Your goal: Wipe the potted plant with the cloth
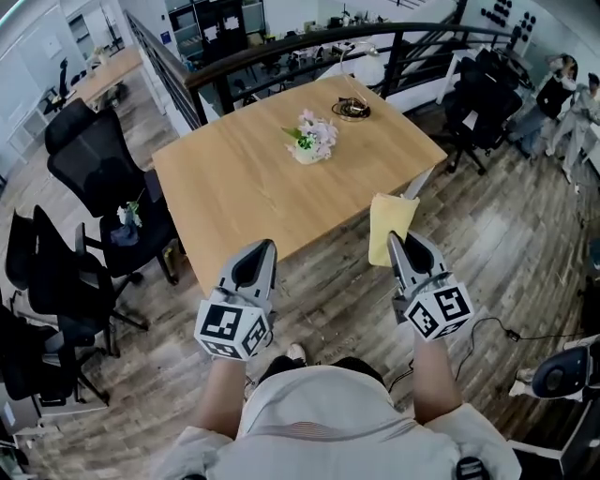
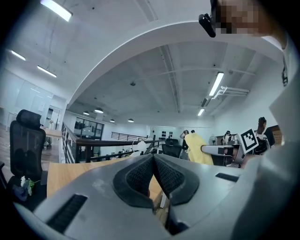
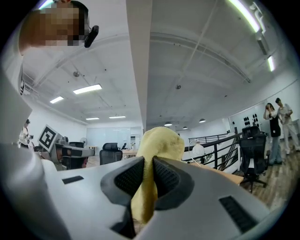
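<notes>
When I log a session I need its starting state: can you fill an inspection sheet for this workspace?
Surface: light wooden table, mostly bare.
Job's things: small white pot of pink flowers upright on the table's far half; yellow cloth hanging from the right gripper.
Clutter: small plant on a black office chair, left.
Grippers: left gripper jaws together, empty; right gripper jaws shut on the cloth; both short of the table.
Cables: dark coiled cable near the table's far edge; black cable on the wood-plank floor, right.
Surroundings: further black chairs, black railing, people standing far right.
</notes>
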{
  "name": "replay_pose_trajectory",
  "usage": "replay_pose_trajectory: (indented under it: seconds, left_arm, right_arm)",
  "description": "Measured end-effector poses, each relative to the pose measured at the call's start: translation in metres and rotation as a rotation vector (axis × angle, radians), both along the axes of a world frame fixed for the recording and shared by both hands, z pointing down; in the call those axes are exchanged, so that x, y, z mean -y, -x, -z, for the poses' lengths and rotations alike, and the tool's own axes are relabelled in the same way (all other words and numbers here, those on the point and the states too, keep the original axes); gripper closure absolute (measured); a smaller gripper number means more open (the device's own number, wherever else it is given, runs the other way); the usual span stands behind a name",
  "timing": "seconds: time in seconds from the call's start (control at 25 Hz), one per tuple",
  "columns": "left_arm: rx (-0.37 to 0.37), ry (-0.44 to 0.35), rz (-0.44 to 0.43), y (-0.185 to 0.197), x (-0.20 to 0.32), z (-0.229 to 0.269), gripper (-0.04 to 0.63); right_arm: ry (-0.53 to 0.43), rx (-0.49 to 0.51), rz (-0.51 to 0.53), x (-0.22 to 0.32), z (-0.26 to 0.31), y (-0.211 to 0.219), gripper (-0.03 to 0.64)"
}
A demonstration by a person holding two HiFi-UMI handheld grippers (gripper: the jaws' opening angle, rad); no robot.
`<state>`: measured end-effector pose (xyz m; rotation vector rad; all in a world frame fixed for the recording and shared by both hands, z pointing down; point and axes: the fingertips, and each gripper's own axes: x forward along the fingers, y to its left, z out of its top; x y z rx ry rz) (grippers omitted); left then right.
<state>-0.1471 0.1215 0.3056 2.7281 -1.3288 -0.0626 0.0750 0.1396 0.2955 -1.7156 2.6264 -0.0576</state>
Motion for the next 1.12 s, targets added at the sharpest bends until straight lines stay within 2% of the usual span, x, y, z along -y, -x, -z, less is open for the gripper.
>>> replay_pose_trajectory:
  seconds: [0.24, 0.56, 1.12]
  left_arm:
    - [-0.021, 0.023, -0.02, 0.016, 0.05, -0.007, 0.584]
    - [0.002, 0.038, 0.005, 0.003, 0.12, -0.019, 0.584]
    - [0.082, 0.079, 0.134, -0.106, 0.255, -0.019, 0.584]
  right_arm:
    - [0.035, -0.017, -0.003, 0.046, -0.01, 0.021, 0.516]
    - [0.057, 0.008, 0.03, 0.126, -0.028, 0.006, 0.515]
    - [0.134, 0.064, 0.168, 0.285, -0.052, -0.104, 0.515]
